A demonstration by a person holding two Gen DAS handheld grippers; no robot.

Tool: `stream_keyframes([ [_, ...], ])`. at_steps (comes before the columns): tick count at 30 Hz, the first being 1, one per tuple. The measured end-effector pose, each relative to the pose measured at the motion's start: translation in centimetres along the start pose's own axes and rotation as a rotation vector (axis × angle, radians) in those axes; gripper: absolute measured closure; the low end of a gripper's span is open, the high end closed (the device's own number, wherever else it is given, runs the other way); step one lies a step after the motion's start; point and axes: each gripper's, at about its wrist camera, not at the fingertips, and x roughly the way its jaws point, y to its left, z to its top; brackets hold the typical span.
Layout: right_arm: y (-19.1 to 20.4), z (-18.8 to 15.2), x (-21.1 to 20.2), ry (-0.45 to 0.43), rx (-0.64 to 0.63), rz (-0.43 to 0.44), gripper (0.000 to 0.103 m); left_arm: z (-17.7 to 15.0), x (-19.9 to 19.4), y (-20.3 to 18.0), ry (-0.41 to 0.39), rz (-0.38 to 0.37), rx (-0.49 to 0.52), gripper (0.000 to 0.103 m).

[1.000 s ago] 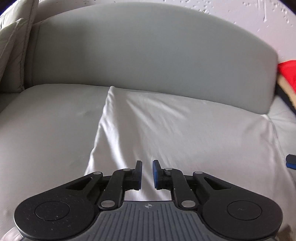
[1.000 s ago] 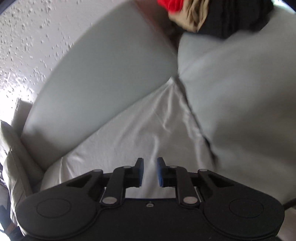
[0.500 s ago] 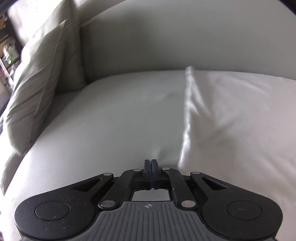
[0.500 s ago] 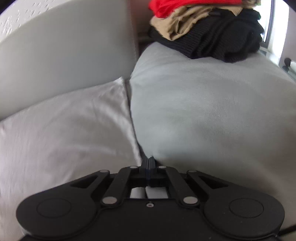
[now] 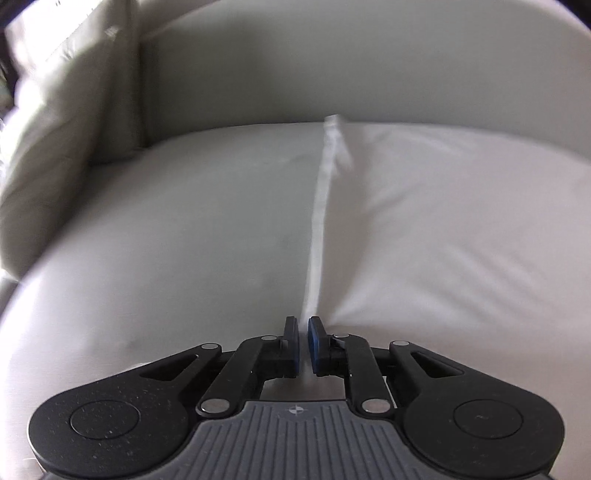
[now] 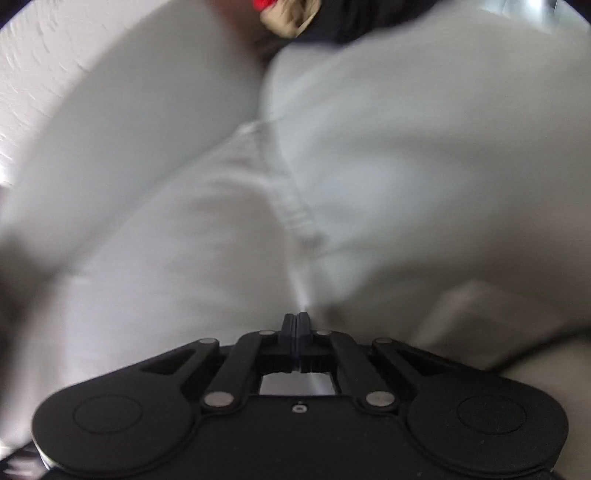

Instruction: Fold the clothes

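While the white garment point(image 5: 443, 229) lies spread on the grey sofa seat point(image 5: 184, 229), its raised left edge runs as a pale ridge straight into the left gripper point(image 5: 303, 345), whose blue pads stand a sliver apart with the cloth pinched between them. At the garment's other side, the right gripper point(image 6: 294, 341) has its jaws pressed fully together on a thin peak of the same white fabric point(image 6: 207, 258), beside the gathered, ribbed edge next to the neighbouring seat cushion point(image 6: 424, 155). Behind the garment rises the sofa backrest point(image 5: 351, 66); a loose cushion point(image 5: 62, 122) leans in the seat's far left corner. In the blurred right wrist view, a pile of red, tan and black clothes point(image 6: 332, 18) sits at the far edge, by a textured white wall point(image 6: 33, 48).
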Motion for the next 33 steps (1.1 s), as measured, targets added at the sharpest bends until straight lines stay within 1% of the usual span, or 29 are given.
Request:
stream_keyframes([
  [1, 0.2, -0.2, -0.3, -0.017, -0.057, -0.055, 0.103, -0.1, 0.0, 0.1, 0.008, 0.04, 0.013, 0.097],
  [2, 0.5, -0.4, -0.3, -0.02, -0.1, -0.081, 0.103, -0.2, 0.1, 0.3, 0.011, 0.053, 0.018, 0.097],
  [3, 1.0, -0.6, -0.6, -0.032, -0.145, -0.123, 0.103, -0.2, 0.0, 0.7, 0.013, 0.054, 0.012, 0.097],
  [4, 1.5, -0.9, -0.9, -0.041, -0.183, -0.149, 0.103, 0.1, -0.5, 1.2, 0.012, 0.032, -0.012, 0.097],
  [5, 1.8, -1.0, -1.5, -0.046, -0.191, -0.155, 0.103, 0.2, -1.1, 1.7, 0.005, 0.006, -0.034, 0.097],
  [6, 1.8, -1.1, -2.2, -0.05, -0.173, -0.145, 0.103, 0.2, -2.1, 2.2, -0.01, -0.028, -0.055, 0.097],
  [7, 1.8, -1.2, -2.9, -0.054, -0.154, -0.128, 0.099, 0.1, -3.1, 2.5, -0.033, -0.068, -0.069, 0.097],
  [9, 1.6, -1.5, -4.1, -0.06, -0.108, -0.04, 0.096, -0.3, -4.8, 2.8, -0.097, -0.175, -0.069, 0.096],
  [10, 1.3, -1.7, -4.5, -0.054, -0.09, 0.021, 0.094, -0.5, -5.1, 2.7, -0.109, -0.237, -0.061, 0.094],
  [11, 1.3, -2.0, -4.7, -0.036, -0.07, 0.081, 0.093, -0.7, -5.3, 2.3, -0.106, -0.297, -0.05, 0.09],
  [12, 1.5, -2.3, -4.6, -0.01, -0.062, 0.121, 0.093, -0.9, -5.2, 1.8, -0.089, -0.337, -0.03, 0.087],
  [13, 1.7, -2.6, -4.1, 0.027, -0.07, 0.125, 0.093, -1.1, -4.9, 1.1, -0.059, -0.353, -0.002, 0.087],
  [14, 1.8, -3.0, -3.5, 0.063, -0.078, 0.129, 0.093, -1.5, -4.7, 0.5, -0.036, -0.346, 0.033, 0.087],
  [15, 2.0, -3.3, -3.1, 0.09, -0.092, 0.115, 0.094, -1.9, -4.7, -0.2, -0.024, -0.301, 0.077, 0.087],
  [16, 2.2, -3.5, -3.5, 0.078, -0.128, 0.037, 0.099, -2.4, -4.8, -0.6, -0.013, -0.254, 0.114, 0.086],
  [18, 2.4, -3.9, -4.2, 0.059, -0.188, -0.103, 0.101, -3.0, -5.6, -0.6, 0.005, -0.159, 0.162, 0.087],
  [19, 1.9, -4.0, -4.7, 0.069, -0.172, -0.1, 0.1, -3.3, -6.0, -0.4, 0.013, -0.124, 0.174, 0.087],
  [20, 1.4, -4.1, -5.4, 0.077, -0.154, -0.091, 0.1, -3.7, -6.6, 0.2, 0.019, -0.111, 0.165, 0.088],
  [21, 0.9, -4.1, -6.4, 0.077, -0.127, -0.055, 0.099, -4.1, -7.3, 0.9, 0.017, -0.111, 0.144, 0.09],
  [23, 0.2, -4.2, -9.2, 0.041, -0.081, 0.019, 0.096, -4.6, -9.5, 3.0, -0.019, -0.153, 0.056, 0.091],
  [24, 0.0, -4.1, -10.8, 0.013, -0.071, 0.047, 0.094, -4.9, -10.8, 4.0, -0.048, -0.169, 0.018, 0.091],
  [26, -0.2, -4.1, -14.5, -0.048, -0.062, 0.096, 0.09, -5.6, -13.9, 5.6, -0.143, -0.183, -0.027, 0.091],
  [28, -0.5, -3.8, -17.6, -0.097, -0.05, 0.148, 0.088, -6.1, -17.1, 6.6, -0.218, -0.207, -0.041, 0.09],
  [30, -0.9, -3.8, -20.7, -0.137, -0.045, 0.191, 0.086, -6.3, -19.8, 7.4, -0.275, -0.236, -0.042, 0.09],
  [33, -1.7, -4.3, -24.4, -0.173, -0.044, 0.237, 0.081, -6.4, -22.1, 7.9, -0.316, -0.291, -0.046, 0.089],
])
